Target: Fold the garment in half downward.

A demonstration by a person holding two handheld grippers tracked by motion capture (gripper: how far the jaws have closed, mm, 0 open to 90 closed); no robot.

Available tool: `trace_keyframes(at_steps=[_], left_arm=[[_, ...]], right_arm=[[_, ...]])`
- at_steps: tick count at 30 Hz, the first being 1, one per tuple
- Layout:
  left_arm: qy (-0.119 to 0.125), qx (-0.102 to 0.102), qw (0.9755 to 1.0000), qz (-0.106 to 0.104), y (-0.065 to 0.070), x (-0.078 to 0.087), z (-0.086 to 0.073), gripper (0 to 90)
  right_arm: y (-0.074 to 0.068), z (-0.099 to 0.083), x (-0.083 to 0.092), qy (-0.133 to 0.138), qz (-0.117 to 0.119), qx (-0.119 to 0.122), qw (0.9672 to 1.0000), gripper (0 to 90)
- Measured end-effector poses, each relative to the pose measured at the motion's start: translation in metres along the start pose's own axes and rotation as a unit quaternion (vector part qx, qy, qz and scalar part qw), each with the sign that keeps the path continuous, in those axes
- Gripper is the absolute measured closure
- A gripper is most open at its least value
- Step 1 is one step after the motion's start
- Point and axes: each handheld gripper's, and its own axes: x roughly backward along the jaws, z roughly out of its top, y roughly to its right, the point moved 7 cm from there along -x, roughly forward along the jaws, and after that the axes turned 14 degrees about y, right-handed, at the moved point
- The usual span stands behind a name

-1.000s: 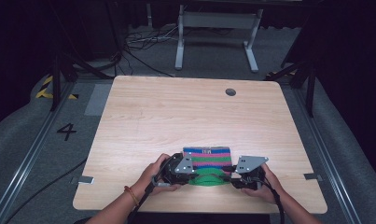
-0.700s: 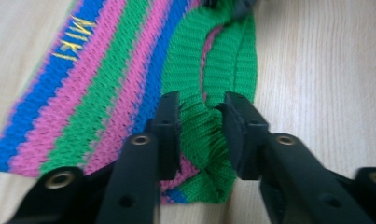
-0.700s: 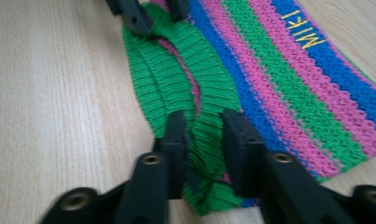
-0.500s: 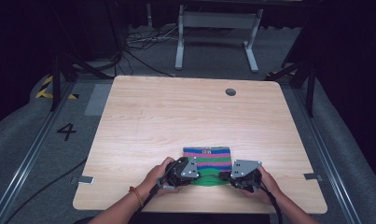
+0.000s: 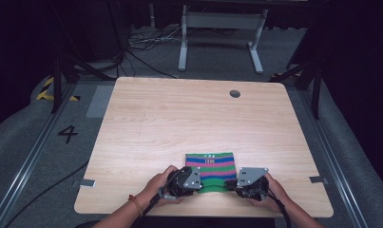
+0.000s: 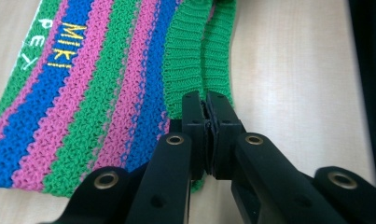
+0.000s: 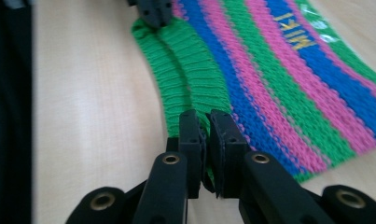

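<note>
A knitted cloth [image 5: 212, 167] striped green, pink and blue, with yellow letters, lies flat near the table's front edge. Its green ribbed hem [image 6: 195, 65] faces the person. My left gripper [image 5: 195, 182] holds the hem's left corner, its jaws shut on the green ribbing [image 6: 207, 105]. My right gripper [image 5: 237, 184] holds the right corner of the same hem [image 7: 185, 70], jaws shut on the fabric [image 7: 205, 122]. The left gripper's tips [image 7: 153, 9] appear at the far end of the hem in the right gripper view.
The wooden table [image 5: 179, 118] has a round cable hole [image 5: 234, 93] at the back right. Its front edge [image 5: 203, 213] lies just under the person's hands. A metal stand [image 5: 222, 33] and cables sit on the floor behind.
Both grippers have drawn slightly toward the person and closer to the table's front edge, with the cloth's hem still between them.
</note>
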Motion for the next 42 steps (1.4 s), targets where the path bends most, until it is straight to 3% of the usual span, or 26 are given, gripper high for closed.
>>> trace_keyframes(at_steps=[11, 15, 18, 20, 23, 26, 31, 36, 42], left_arm=[[0.009, 0.02, 0.9988, 0.044, -0.03, -0.003, -0.006, 79.2], [0.018, 0.033, 0.9982, 0.046, -0.035, -0.001, -0.007, 68.9], [0.017, 0.032, 0.9982, 0.048, -0.034, 0.007, -0.005, 61.2], [0.011, 0.028, 0.9986, 0.044, -0.033, 0.013, -0.004, 55.6], [-0.024, 0.017, 0.9987, 0.041, -0.032, 0.024, -0.009, 48.6], [-0.034, 0.023, 0.9981, 0.047, -0.032, 0.041, -0.014, 39.7], [-0.045, 0.039, 0.9973, 0.043, -0.031, 0.068, -0.025, 39.2], [-0.044, 0.059, 0.9948, 0.071, -0.035, 0.094, -0.042, 35.4], [-0.022, 0.096, 0.9887, 0.113, -0.041, 0.119, -0.063, 30.3]], right_arm=[[0.015, 0.0, -0.012, 0.018, -0.031, -0.018, 0.9992, 82.3], [0.018, 0.001, -0.013, 0.02, -0.028, -0.017, 0.9993, 81.9], [0.019, 0.005, -0.007, 0.026, -0.025, -0.018, 0.9992, 79.2], [0.02, 0.008, -0.002, 0.029, -0.029, -0.016, 0.999, 77.8], [0.021, 0.011, 0.006, 0.032, -0.03, -0.016, 0.9989, 74.5], [0.023, 0.012, 0.018, 0.028, -0.031, -0.012, 0.999, 72.3], [0.026, 0.011, 0.037, 0.013, -0.034, -0.001, 0.9993, 71.5], [0.033, 0.008, 0.063, 0.004, -0.054, 0.006, 0.9985, 69.5], [0.039, -0.009, 0.083, 0.005, -0.08, -0.014, 0.9967, 65.6]])
